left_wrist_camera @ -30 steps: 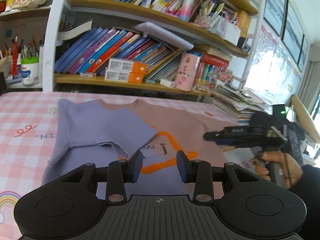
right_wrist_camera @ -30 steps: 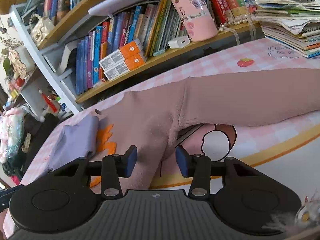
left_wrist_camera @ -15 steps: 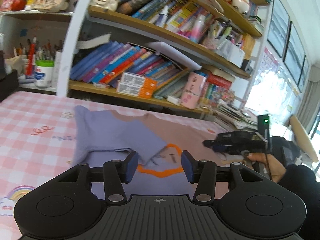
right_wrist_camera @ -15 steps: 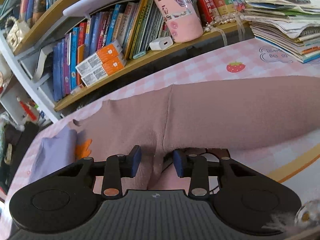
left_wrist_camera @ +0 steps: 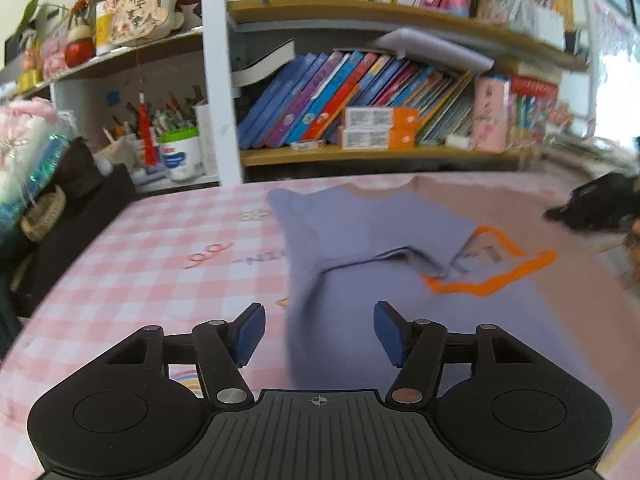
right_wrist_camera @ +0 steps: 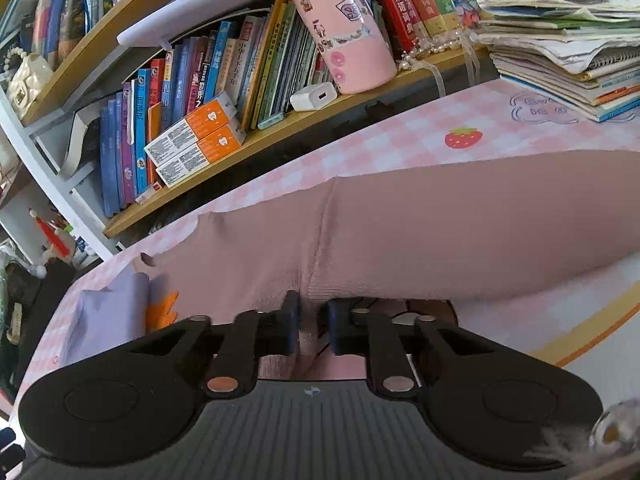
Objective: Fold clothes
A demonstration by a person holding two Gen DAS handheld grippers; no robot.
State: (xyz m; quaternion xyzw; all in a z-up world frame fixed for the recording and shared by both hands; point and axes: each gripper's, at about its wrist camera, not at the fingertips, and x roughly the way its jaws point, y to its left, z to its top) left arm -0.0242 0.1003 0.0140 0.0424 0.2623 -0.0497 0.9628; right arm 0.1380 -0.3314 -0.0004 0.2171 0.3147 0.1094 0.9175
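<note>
On table: one sweater.

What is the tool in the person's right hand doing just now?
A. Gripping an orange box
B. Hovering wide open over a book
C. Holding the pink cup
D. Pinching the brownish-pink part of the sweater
D: in the right wrist view the right tool has a fold of the brownish-pink sweater pinched between its fingers.

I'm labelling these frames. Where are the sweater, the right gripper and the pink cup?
sweater [left_wrist_camera: 384, 224], left wrist view, folded lilac sleeve.
right gripper [right_wrist_camera: 313, 322], right wrist view, between fingertips, shut on sweater.
pink cup [right_wrist_camera: 344, 28], right wrist view, its side.
</note>
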